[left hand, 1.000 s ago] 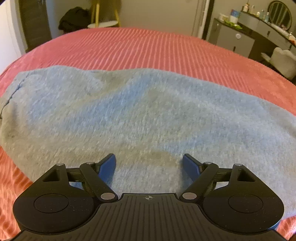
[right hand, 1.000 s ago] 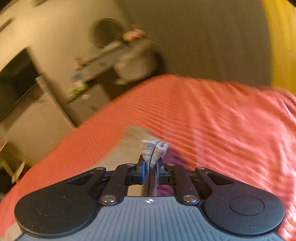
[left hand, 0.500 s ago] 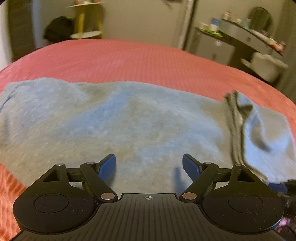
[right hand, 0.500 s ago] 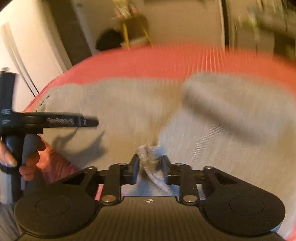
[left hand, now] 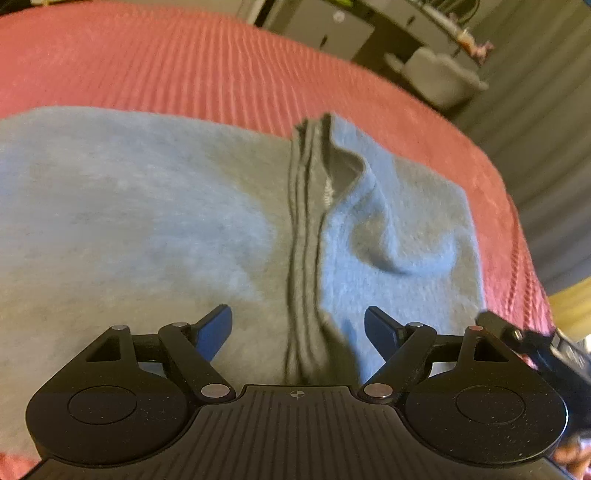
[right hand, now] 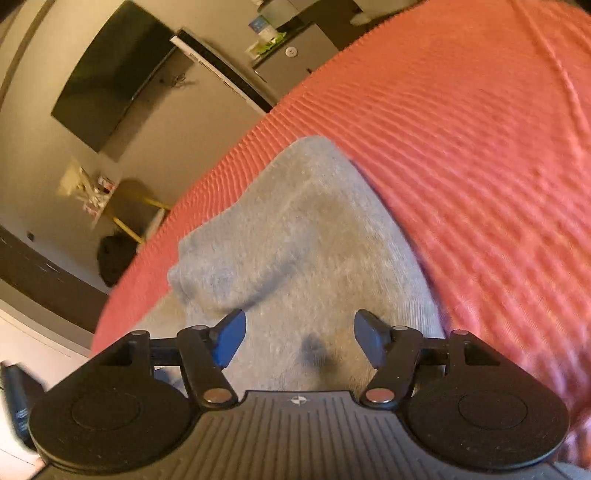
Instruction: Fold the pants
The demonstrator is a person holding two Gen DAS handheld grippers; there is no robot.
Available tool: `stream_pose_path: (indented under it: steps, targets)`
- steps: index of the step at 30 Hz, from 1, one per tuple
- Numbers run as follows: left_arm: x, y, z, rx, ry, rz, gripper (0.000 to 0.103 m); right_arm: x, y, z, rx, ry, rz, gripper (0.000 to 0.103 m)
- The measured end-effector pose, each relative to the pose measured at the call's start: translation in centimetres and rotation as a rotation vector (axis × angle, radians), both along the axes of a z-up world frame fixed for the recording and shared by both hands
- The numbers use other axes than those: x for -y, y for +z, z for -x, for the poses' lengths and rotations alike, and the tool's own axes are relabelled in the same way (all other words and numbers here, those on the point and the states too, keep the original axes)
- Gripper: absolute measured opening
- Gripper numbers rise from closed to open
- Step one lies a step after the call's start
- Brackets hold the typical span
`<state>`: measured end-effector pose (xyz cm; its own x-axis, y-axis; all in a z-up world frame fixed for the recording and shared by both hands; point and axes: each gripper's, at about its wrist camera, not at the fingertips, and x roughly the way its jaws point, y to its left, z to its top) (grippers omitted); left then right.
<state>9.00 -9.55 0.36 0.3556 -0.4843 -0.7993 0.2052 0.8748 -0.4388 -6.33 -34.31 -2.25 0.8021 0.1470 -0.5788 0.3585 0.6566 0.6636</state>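
Bedspread (left hand: 184,62), coral and ribbed, fills most of both views, and on it the grey pants (left hand: 129,221) lie across the middle of the left view with one end folded over at centre right. We judge them soft, light and limp; the thick dark hem band (left hand: 301,229) looks the firmest hold. Our left tool (left hand: 298,328) hangs released above that band. Our right tool (right hand: 299,338) is opening over the cloth, pinching nothing. Nothing blocks us; a dresser (left hand: 325,29) stands beyond the bed.
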Motion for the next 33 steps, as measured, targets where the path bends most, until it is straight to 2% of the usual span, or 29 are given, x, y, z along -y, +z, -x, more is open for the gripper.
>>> stream_pose_path:
  steps: [3,4,5,6,8,9,11,17,20,23,26,28,30,32,33]
  targets:
    - [1.7,-0.5,-1.2,0.003,-0.001,-0.018,0.085,0.0,0.0,-0.3,0.01,0.022,-0.004,0.068]
    - [2.1,-0.5,-1.5,0.003,-0.001,-0.007,0.082,-0.2,0.0,-0.4,0.011,0.029,0.008,0.07]
    - [2.6,-0.4,-1.7,0.004,-0.009,0.005,0.065,-0.4,0.1,-0.7,0.012,0.041,0.02,0.075]
    - [3.2,-0.4,-1.9,0.004,-0.027,0.007,0.053,-0.6,0.3,-1.1,0.012,0.055,0.033,0.077]
    - [4.3,-0.8,-2.0,-0.012,-0.037,-0.047,0.029,-1.1,0.4,-1.7,0.013,0.073,0.063,0.08]
    - [4.5,-0.9,-2.0,-0.009,-0.039,-0.068,0.024,-1.4,0.5,-1.8,0.01,0.078,0.075,0.081]
    - [4.2,-0.4,-1.7,-0.004,-0.032,-0.05,0.02,-1.5,0.7,-2.0,0.009,0.086,0.084,0.081]
    - [0.9,2.8,1.9,0.087,-0.035,-0.004,0.018,-1.0,1.1,-0.9,0.044,0.074,0.079,0.081]
    - [-1.9,3.3,3.4,0.106,0.001,-0.057,0.018,-1.2,1.5,-0.6,0.069,0.084,0.088,0.081]
    - [-4.4,2.4,4.1,0.12,0.031,-0.166,0.024,-1.4,1.5,-1.0,0.049,0.092,0.097,0.081]
    - [-6.2,1.6,4.2,0.066,0.071,-0.121,0.03,-1.8,1.4,-1.7,0.04,0.109,0.095,0.081]
    - [-6.2,2.1,4.0,0.085,0.082,-0.099,0.033,-2.2,1.5,-1.9,0.036,0.114,0.123,0.081]
    - [-6.1,2.7,3.4,0.113,0.078,-0.117,0.041,-2.5,1.7,-2.0,0.039,0.11,0.143,0.072]
    - [-5.1,3.1,2.5,0.14,0.066,-0.127,0.054,-2.7,1.7,-2.3,0.033,0.112,0.154,0.05]
    - [-4.6,3.1,2.0,0.149,0.06,-0.126,0.055,-2.9,1.6,-2.4,0.021,0.108,0.159,0.048]
